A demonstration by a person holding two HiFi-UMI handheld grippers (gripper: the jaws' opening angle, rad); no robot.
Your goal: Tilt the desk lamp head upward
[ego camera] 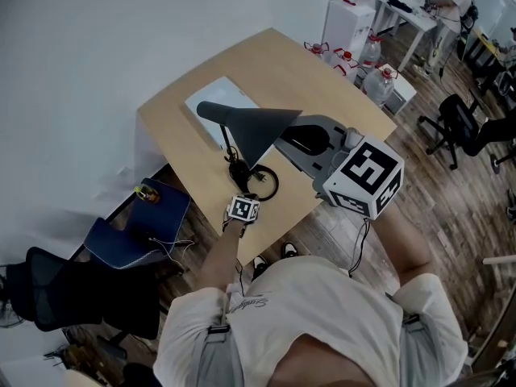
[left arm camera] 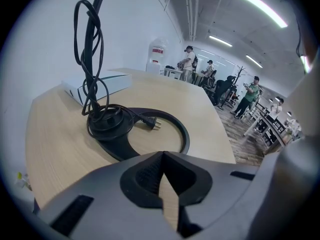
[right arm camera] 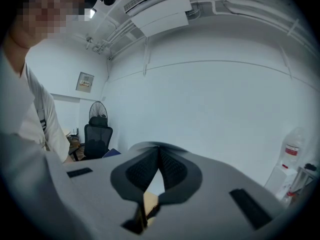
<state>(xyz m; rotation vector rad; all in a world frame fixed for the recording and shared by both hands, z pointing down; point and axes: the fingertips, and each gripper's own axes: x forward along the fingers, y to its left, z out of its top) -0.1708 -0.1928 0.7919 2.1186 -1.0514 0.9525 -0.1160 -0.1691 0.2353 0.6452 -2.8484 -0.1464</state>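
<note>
The black desk lamp stands on the wooden desk. Its cone-shaped head is above its ring base. In the left gripper view the ring base lies just ahead, with the black cord coiled on it and the plug inside the ring. My left gripper is shut and holds nothing; its marker cube sits at the desk's near edge. My right gripper is raised beside the head's right rim; whether they touch I cannot tell. In its own view the right gripper is shut, empty and faces a white wall.
A white flat box lies on the desk behind the lamp. A blue chair and a black office chair stand left of the desk. Water bottles and a dispenser are beyond its far corner. People stand in the background.
</note>
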